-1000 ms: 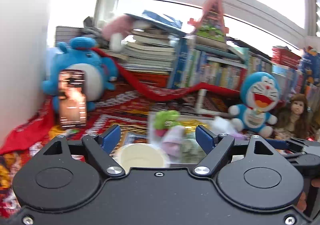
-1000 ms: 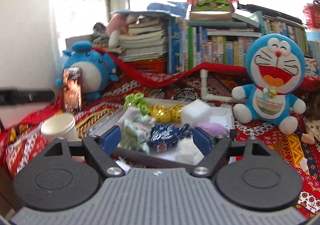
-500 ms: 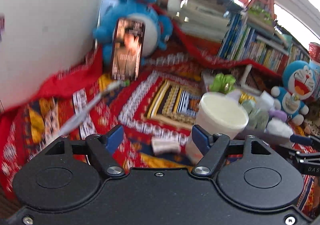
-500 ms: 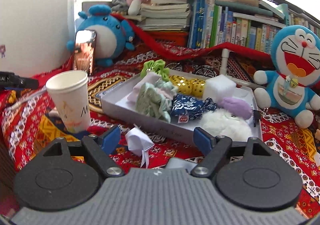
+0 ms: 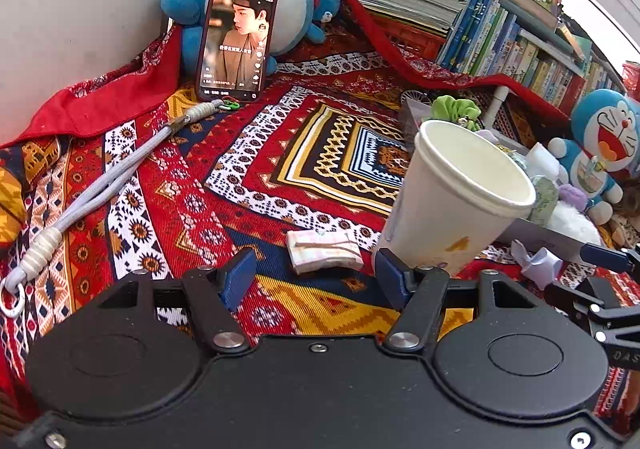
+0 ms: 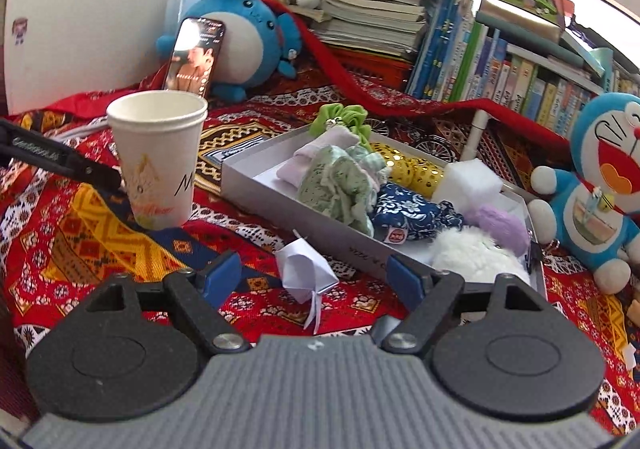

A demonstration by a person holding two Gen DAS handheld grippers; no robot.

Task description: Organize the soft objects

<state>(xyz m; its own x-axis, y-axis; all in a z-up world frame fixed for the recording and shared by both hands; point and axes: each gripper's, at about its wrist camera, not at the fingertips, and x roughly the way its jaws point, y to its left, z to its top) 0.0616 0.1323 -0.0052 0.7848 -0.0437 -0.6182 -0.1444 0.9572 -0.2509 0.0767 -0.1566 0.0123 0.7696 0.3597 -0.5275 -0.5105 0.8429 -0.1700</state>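
Left wrist view: left gripper (image 5: 316, 279) jaws apart and closing, pads not pressing anything; folded pink cloth (image 5: 325, 251) lies on patterned blanket (image 5: 168, 185) just ahead, between fingertips. Paper cup (image 5: 452, 197) stands just right of right finger.

Right wrist view: right gripper (image 6: 316, 279) spread wide, empty. Folded white paper piece (image 6: 306, 269) on blanket between fingers. Grey tray (image 6: 288, 205) beyond, filled with soft items.

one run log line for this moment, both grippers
left gripper: closing, folded cloth ahead between fingers, not gripped | right gripper: open, over folded paper | tray: holds soft items
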